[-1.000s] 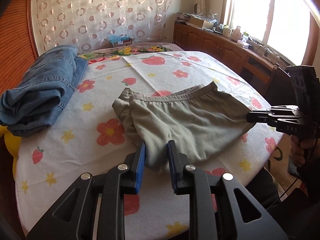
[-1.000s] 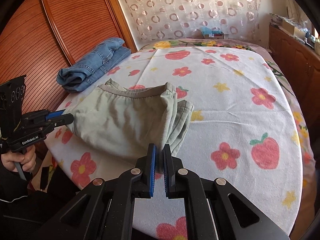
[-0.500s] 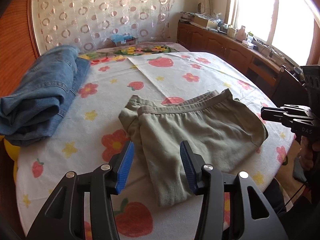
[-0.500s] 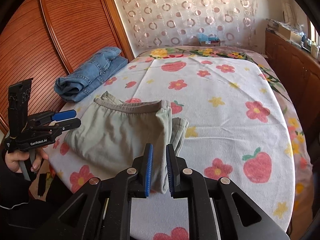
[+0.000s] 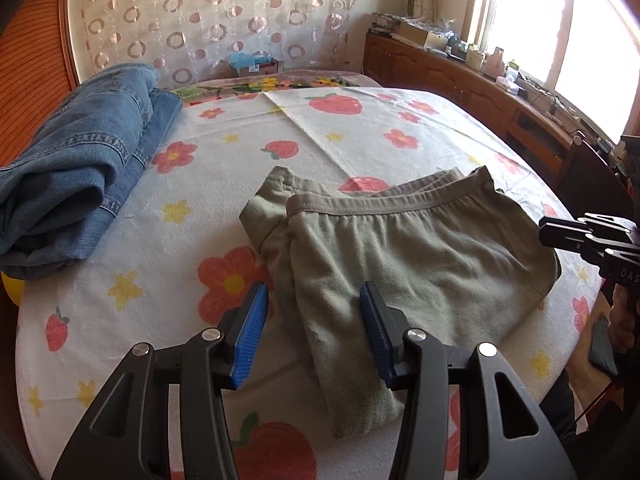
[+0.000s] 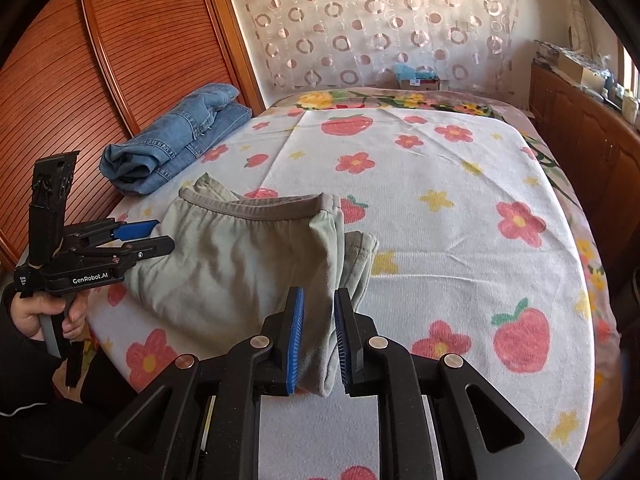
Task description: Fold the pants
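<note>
So here's where I'm at with the olive pants [image 5: 400, 256]. They're lying folded on the flowery tablecloth [image 5: 360, 136], close to my edge of the table, waistband on the far side and running left to right between my 2 grippers. That's the long axis of the bundle as it lies now.

The left gripper [image 5: 312, 328] has its jaws well apart. The blue pads straddle the near left corner of the fabric without pressing on it, as far as I can tell. The right gripper [image 6: 319, 340] is only a little apart, with the near right corner of the fabric sitting in the gap. The pads don't look clamped on it to me, more like just let go.

Each gripper sits at its own end, so neither is clearly nearer. If there's 1 more fold left, I'd guess it goes along that left-right axis, one end carried over to the other. Honestly it may be done already.

The folded jeans [image 5: 80, 160] are off to the far left, well apart from the pants, so nothing's in the way.
</note>
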### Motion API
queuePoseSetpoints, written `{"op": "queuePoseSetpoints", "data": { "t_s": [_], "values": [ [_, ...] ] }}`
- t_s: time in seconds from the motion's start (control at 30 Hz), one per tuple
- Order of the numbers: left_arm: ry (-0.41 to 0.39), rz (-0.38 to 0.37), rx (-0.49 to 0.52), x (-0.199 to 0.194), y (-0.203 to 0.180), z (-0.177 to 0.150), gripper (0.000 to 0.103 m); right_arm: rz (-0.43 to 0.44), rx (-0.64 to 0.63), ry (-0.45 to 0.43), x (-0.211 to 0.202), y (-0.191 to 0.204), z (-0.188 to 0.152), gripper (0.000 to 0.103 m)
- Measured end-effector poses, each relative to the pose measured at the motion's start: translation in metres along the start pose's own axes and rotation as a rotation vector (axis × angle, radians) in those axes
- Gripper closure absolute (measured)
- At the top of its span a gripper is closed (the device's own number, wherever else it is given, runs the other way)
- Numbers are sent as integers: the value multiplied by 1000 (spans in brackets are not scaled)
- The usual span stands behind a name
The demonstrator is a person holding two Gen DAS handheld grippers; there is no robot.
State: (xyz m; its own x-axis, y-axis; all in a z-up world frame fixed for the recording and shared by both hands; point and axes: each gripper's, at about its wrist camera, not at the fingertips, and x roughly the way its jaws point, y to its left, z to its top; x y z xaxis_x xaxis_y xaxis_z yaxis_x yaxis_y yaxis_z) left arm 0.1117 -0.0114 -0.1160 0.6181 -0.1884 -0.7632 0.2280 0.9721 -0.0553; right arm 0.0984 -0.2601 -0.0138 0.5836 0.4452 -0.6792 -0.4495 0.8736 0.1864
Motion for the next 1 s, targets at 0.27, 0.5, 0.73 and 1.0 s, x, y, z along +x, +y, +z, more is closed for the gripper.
{"op": "queuePoseSetpoints", "data": {
  "t_s": [0.27,0.5,0.73,1.0],
  "values": [
    [-20,0,36,-5,-6,4,67,-1,-5,1,3,1,0,87],
    [-23,-15,34,-4,-7,8,80,-5,-7,-1,5,0,1,87],
    [-25,-7,4,-3,-2,18,61,-7,-18,-5,9,2,7,87],
    [-34,6,-28,2,7,26,21,-4,-32,-15,15,4,16,87]
  ]
}}
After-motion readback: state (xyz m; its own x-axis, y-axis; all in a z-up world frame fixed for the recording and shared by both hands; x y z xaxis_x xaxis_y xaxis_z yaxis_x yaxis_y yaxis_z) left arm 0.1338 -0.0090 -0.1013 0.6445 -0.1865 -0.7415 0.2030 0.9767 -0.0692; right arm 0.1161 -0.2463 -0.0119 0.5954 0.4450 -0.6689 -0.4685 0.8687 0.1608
